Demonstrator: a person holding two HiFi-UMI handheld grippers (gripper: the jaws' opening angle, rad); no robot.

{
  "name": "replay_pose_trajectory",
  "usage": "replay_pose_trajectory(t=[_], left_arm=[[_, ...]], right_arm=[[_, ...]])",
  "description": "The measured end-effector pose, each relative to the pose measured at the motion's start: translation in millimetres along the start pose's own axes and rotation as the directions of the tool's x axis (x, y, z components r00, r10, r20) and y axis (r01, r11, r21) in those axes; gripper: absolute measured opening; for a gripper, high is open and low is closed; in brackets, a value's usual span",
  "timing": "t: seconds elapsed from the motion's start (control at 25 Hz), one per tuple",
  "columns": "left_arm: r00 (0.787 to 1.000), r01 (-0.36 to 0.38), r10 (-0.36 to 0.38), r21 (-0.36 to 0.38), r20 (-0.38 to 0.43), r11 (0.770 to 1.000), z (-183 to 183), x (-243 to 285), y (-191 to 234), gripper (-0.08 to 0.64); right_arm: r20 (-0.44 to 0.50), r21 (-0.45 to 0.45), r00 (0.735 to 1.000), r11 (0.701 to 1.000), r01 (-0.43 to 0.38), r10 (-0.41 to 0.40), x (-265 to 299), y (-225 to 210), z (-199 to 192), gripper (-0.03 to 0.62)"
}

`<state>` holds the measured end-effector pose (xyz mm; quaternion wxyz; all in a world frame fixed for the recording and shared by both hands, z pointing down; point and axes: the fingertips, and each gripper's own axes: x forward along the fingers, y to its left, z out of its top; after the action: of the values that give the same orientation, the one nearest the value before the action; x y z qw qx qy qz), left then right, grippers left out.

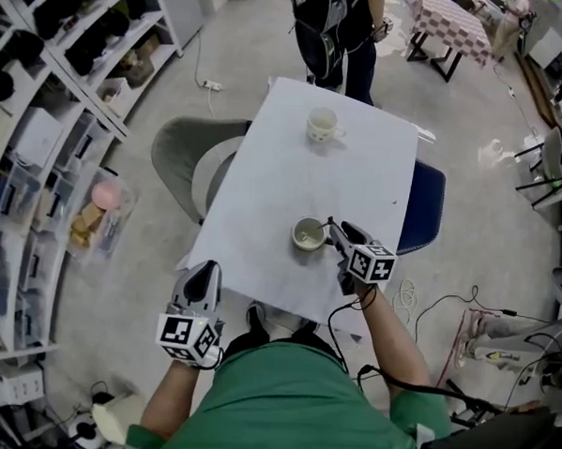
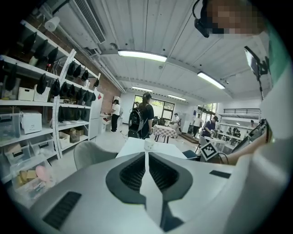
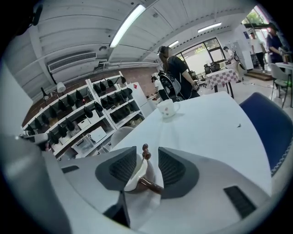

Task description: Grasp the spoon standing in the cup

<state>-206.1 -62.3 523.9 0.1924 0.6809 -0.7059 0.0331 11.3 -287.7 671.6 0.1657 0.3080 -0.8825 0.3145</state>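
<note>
On the table [image 1: 264, 180] a cup [image 1: 308, 234] sits by the near edge; the spoon [image 1: 326, 230] in it has its handle between the parted jaws of the right gripper [image 1: 337, 229]; a mug [image 1: 321, 125] stands at the far end; the left gripper [image 1: 203, 269] is at the near-left corner; one chair [image 1: 182, 148] stands left of the table, another chair [image 1: 425, 203] right; shelves [image 1: 43, 113] lie further left.

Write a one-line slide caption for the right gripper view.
Right gripper, jaws apart, straddles the brown-handled spoon standing in a white ceramic cup on the white table.
</note>
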Motion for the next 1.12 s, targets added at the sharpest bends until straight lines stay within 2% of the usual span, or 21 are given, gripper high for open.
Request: replay_pose_trajectory(t=[0.32, 0.52, 0.68, 1.12], left_arm=[[0.999, -0.051, 0.051, -0.032, -0.004, 0.998, -1, -8, 9, 0.037], [0.998, -0.067, 0.066, -0.034, -0.013, 0.997, -1, -12, 11, 0.037], [0.998, -0.056, 0.056, -0.03, -0.007, 0.998, 3, -12, 9, 0.037], [1.0, -0.011, 0.011, -0.018, -0.003, 1.0, 4, -8, -8, 0.037]], right_arm=[[-0.062, 0.053, 0.996, 0.997, -0.053, 0.056, 34, 5, -8, 0.17], [-0.061, 0.039, 0.997, 0.998, -0.047, 0.049, 37, 8, -5, 0.095], [-0.048, 0.029, 0.997, 0.998, -0.054, 0.055, 32, 14, 1, 0.069], [0.009, -0.03, 0.996, 0.996, -0.088, 0.088, 11, 37, 24, 0.064]])
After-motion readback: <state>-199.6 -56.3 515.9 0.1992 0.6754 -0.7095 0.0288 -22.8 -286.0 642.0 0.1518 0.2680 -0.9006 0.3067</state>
